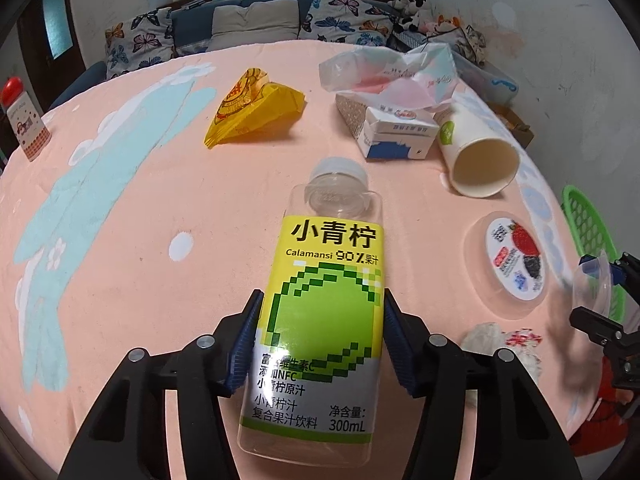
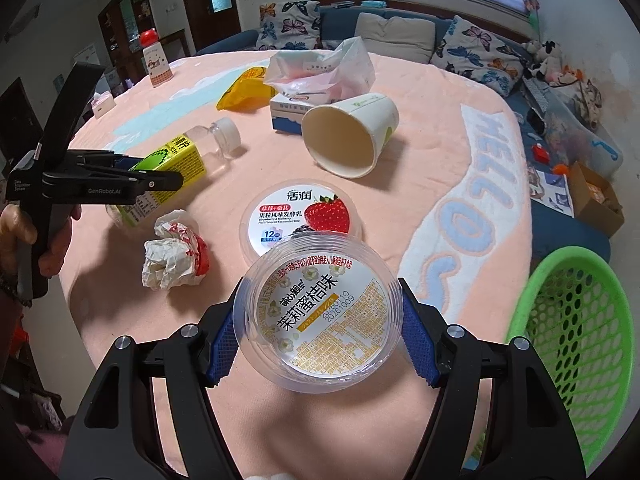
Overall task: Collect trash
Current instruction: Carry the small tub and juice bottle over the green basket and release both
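Blue-padded left tongs [image 1: 322,338] clenched on the lying juice bottle [image 1: 320,308]; right tongs [image 2: 318,340] grasping a clear lidded cup [image 2: 320,316] above the table [image 2: 420,168], near green basket [image 2: 576,344].

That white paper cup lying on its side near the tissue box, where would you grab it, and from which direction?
Probably across the body of the paper cup, coming down from above. It lies tipped over with its open mouth facing the camera, so its curved sides are exposed. One finger would go on each side of the round wall, near the middle rather than the thin rim, which looks likelier to crush. The milk carton sits close behind, so the mouth side seems freer.
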{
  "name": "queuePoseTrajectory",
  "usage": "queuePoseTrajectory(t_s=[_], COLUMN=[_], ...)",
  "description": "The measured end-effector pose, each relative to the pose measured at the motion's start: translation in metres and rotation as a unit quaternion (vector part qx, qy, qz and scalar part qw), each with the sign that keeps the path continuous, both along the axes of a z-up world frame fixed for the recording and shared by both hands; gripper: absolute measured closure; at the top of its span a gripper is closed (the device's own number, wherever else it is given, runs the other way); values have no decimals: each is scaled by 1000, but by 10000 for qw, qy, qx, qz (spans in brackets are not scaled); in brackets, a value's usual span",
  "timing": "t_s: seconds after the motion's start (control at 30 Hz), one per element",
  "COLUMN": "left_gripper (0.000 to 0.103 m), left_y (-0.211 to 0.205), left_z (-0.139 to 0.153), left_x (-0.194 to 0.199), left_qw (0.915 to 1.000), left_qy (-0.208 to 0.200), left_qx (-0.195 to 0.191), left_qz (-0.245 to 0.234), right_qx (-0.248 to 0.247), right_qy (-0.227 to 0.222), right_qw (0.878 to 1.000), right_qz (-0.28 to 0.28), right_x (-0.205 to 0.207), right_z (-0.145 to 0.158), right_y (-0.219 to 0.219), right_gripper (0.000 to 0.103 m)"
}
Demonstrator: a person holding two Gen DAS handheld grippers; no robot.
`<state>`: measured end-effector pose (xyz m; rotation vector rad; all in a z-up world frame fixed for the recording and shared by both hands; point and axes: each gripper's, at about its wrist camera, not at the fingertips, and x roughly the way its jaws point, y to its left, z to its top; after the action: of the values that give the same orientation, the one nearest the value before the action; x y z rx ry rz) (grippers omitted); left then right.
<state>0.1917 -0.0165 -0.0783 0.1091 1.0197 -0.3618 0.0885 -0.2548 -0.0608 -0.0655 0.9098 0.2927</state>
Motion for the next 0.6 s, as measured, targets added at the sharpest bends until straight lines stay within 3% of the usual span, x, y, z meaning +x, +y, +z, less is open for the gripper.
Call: queuePoseTrajectory(t_s=[0.3, 0.6], left_gripper=[50, 50], left_y=[-10, -35], left_z=[36, 63], left_x=[-24, -37], left_qw=[9991, 9969], left_qy=[-322, -519], left_qx=[-247, -463], left_qz=[-122, -356], right_qx=[-59, -97], right_qy=[-169, -308], right_qw=[9997, 9969], right_qz=[-181, -718], right_x=[-6, -18], right_z=[13, 23], right_y=[-17, -60], right_gripper=[33, 33])
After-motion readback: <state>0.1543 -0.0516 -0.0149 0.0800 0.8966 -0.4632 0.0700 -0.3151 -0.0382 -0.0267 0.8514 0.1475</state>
